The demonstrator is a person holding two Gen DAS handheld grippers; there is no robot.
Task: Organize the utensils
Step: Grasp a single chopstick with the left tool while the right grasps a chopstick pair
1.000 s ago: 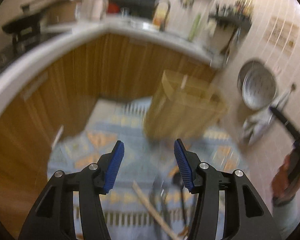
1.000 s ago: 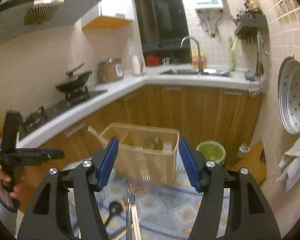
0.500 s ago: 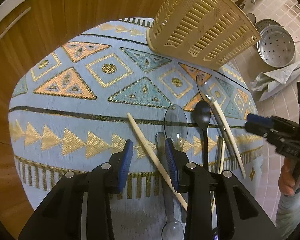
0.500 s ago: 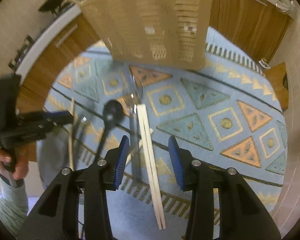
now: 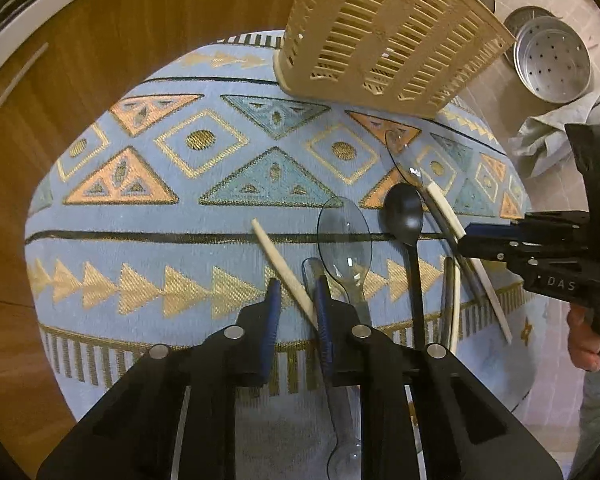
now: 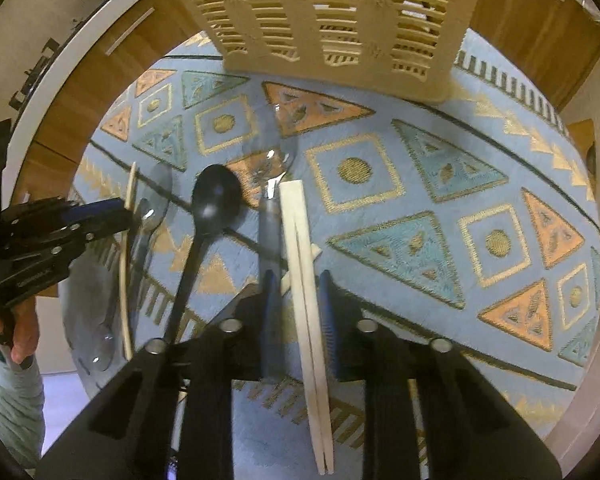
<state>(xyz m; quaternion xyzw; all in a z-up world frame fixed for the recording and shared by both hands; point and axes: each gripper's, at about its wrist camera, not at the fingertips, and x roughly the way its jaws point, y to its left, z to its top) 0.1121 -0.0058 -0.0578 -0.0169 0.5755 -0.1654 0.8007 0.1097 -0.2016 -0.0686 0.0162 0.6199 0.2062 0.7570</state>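
Note:
Utensils lie on a round table with a blue patterned cloth [image 5: 180,208]. My left gripper [image 5: 296,300] is open, its jaws straddling a single pale chopstick [image 5: 280,260]. Clear plastic spoons [image 5: 344,232] and a black spoon [image 5: 404,212] lie just right of it. My right gripper [image 6: 296,296] is open, its jaws straddling a pair of pale chopsticks [image 6: 300,240]. A clear spoon handle [image 6: 269,224] and the black spoon [image 6: 216,196] lie to its left. A beige slotted basket [image 5: 384,36] [image 6: 332,16] stands at the table's far side.
Wooden cabinets [image 5: 100,40] and a white counter curve behind the table. A metal steamer tray [image 5: 552,64] and a grey cloth [image 5: 556,136] are at the wall on the right. The right gripper shows in the left wrist view [image 5: 540,248], the left gripper in the right wrist view [image 6: 60,232].
Both grippers swung down from facing the kitchen to the table, narrowed their jaws and moved in low over the chopsticks.

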